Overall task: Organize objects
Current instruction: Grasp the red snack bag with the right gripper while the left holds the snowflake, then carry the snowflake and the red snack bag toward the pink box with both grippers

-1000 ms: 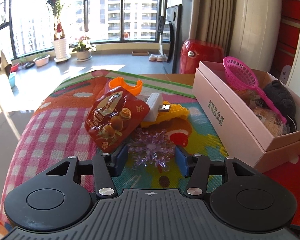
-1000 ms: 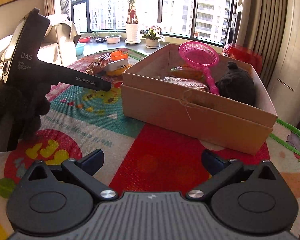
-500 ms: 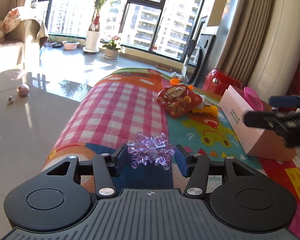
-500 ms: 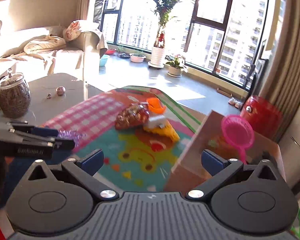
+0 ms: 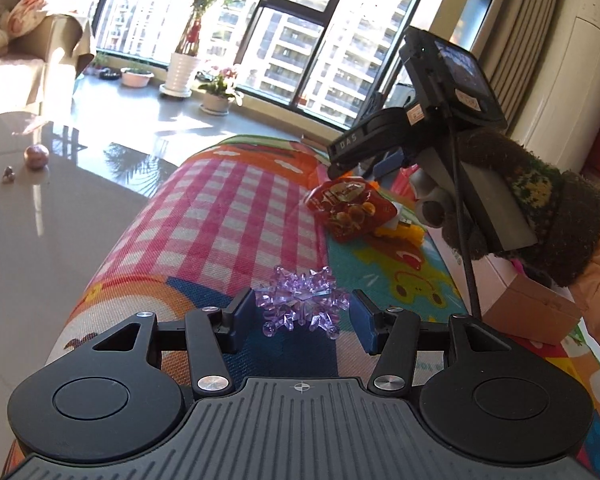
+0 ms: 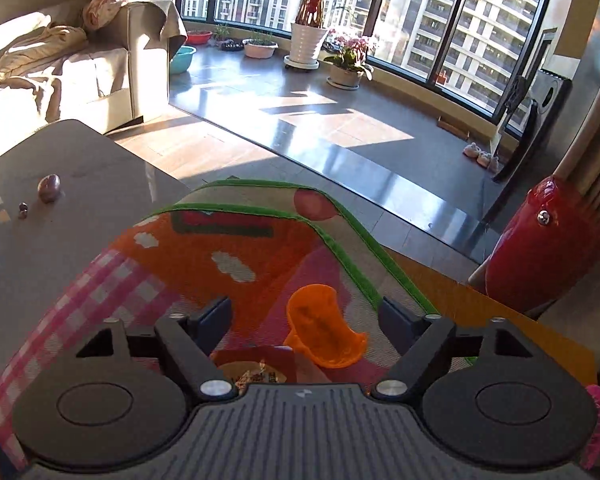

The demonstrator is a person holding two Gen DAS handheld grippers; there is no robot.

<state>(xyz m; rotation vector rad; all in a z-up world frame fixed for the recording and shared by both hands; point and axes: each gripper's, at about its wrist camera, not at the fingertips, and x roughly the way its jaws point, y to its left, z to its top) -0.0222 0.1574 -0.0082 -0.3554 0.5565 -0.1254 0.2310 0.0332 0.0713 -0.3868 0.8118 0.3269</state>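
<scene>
- Your left gripper (image 5: 302,316) is clamped on the purple snowflake (image 5: 302,306), low centre of frame.
- Your right gripper (image 6: 304,322), fingers apart, hovers directly over the red snack bag (image 6: 256,368).

The snowflake ornament (image 5: 302,304) sits between the left tool's (image 5: 302,316) fingers, above the play mat (image 5: 220,216) on the counter (image 5: 40,216). Farther along the mat lies the snack packet (image 5: 350,210), the right tool (image 5: 342,168) directly over it. Beyond that packet, the orange cup (image 6: 322,330) lies on its side.
</scene>
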